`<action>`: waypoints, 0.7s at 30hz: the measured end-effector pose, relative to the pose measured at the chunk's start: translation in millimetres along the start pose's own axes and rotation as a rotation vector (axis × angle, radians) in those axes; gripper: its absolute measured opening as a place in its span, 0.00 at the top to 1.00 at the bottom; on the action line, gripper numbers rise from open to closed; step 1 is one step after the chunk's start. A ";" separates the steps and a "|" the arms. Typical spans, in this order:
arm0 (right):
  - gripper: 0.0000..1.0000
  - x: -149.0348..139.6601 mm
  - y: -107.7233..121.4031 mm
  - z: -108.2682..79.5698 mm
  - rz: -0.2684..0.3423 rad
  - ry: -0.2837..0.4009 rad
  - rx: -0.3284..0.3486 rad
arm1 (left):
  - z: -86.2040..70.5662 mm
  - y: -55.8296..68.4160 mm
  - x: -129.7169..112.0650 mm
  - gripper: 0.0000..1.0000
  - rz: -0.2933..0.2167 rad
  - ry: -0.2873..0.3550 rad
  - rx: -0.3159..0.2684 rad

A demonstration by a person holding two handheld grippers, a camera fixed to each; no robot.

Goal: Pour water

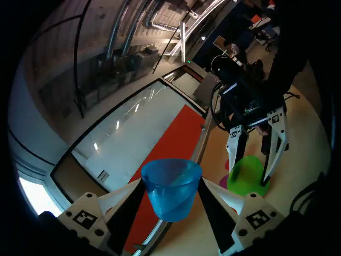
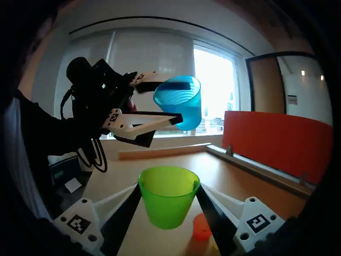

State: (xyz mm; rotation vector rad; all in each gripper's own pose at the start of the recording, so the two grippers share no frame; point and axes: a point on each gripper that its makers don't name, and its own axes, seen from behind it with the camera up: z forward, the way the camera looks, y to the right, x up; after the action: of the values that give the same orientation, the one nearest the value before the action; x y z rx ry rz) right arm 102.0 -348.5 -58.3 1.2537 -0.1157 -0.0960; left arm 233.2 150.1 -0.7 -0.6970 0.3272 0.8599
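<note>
Pinching the blue cup (image 1: 171, 192) in my left fingers (image 1: 127, 205), green cup (image 2: 169, 205) in my right fingers (image 2: 124, 210), I risk spilling if rims misalign

Light wooden tabletop (image 2: 243, 181), pale and smooth. Carries a small orange cup (image 2: 200, 228) near the front. Edged on one side by a metal rail (image 2: 260, 170) holding an orange-red divider panel (image 2: 277, 141), and at the far end by a wooden strip (image 2: 162, 151).

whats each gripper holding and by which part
Left gripper holds the blue cup by its side walls below the rim; right gripper holds the green cup likewise.
</note>
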 end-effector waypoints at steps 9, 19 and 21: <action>0.09 0.6 2.1 2.2 0.010 0.007 0.002 | -1.7 -1.0 -0.9 0.16 0.014 0.000 0.002; 0.09 6.3 4.9 6.4 0.012 0.017 0.004 | -0.8 0.2 -2.5 0.16 0.039 0.001 -0.006; 0.09 7.2 4.1 7.6 0.009 0.016 0.008 | -0.4 0.2 -2.6 0.16 0.044 0.000 -0.007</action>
State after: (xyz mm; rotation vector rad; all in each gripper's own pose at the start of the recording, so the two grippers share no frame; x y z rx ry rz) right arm 108.0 -355.3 -51.8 1.2613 -0.1076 -0.0775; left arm 231.4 148.3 0.3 -0.6986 0.3411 0.9034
